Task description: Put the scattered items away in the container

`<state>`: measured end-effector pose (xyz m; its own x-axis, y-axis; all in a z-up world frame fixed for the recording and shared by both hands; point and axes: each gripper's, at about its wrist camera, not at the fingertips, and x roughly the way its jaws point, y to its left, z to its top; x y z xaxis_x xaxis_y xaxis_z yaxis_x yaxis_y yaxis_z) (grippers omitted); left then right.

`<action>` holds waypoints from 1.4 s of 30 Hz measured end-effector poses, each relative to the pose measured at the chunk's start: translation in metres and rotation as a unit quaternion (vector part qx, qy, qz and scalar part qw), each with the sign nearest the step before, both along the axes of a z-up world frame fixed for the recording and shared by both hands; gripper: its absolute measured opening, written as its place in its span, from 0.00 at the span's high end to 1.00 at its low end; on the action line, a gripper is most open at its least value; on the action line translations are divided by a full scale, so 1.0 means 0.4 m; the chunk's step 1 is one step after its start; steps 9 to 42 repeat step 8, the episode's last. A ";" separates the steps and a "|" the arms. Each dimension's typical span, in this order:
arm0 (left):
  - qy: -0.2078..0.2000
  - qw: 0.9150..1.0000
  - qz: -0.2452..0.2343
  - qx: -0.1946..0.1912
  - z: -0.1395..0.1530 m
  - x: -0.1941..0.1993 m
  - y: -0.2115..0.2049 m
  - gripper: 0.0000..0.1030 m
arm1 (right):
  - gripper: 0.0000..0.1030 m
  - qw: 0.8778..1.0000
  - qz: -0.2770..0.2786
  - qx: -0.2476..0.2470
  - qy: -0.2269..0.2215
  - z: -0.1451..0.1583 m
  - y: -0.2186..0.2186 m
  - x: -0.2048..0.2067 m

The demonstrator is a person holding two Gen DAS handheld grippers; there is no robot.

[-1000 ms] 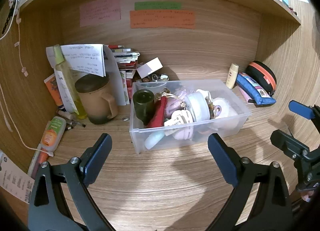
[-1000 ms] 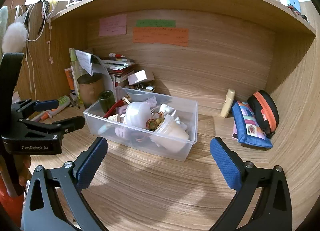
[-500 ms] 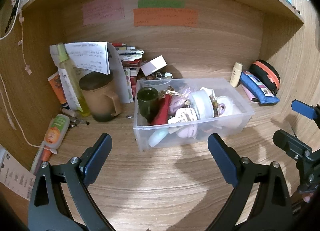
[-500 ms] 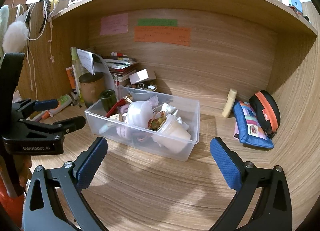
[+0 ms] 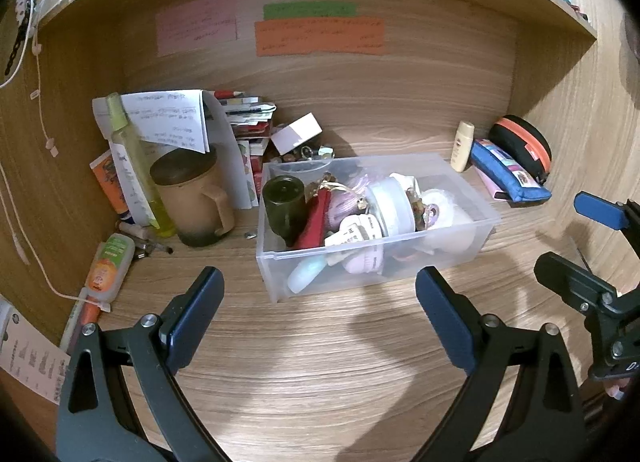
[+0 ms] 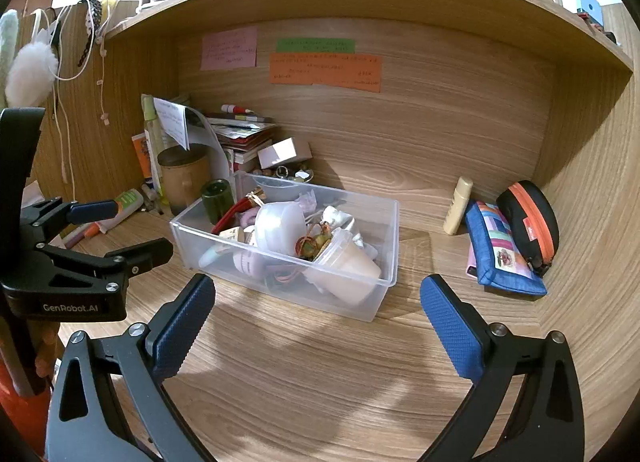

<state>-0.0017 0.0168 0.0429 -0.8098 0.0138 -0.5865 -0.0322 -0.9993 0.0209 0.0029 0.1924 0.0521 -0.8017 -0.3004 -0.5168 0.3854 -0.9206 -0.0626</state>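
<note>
A clear plastic container (image 5: 472,236) sits on the wooden desk, full of small items: a dark jar (image 5: 285,198), a red piece, white tubs and pink things. It also shows in the right wrist view (image 6: 384,258). My left gripper (image 5: 318,310) is open and empty, just in front of the container. My right gripper (image 6: 316,316) is open and empty, in front of the container's right half. Each gripper shows at the edge of the other's view.
A brown lidded mug (image 5: 192,198), a yellow spray bottle (image 5: 132,162), papers and books stand at the back left. An orange-labelled tube (image 5: 108,270) lies at the left. A cream tube (image 6: 458,206), a blue pouch (image 6: 500,250) and a black-orange case (image 6: 528,222) lie at the right.
Both grippers have drawn back slightly from the container, which looks a little further and higher in the left wrist view. Both stay open and empty.
</note>
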 end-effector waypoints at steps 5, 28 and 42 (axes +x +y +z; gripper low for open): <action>0.006 1.000 -0.002 -0.002 0.001 0.000 0.003 0.05 | 0.01 1.000 -0.003 0.000 -0.004 -0.004 0.002 -0.002; 0.003 1.000 -0.008 -0.001 0.001 0.001 0.007 0.05 | 0.01 1.000 -0.004 -0.002 -0.006 -0.005 0.003 -0.002; 0.003 1.000 -0.008 -0.001 0.001 0.001 0.007 0.05 | 0.01 1.000 -0.004 -0.002 -0.006 -0.005 0.003 -0.002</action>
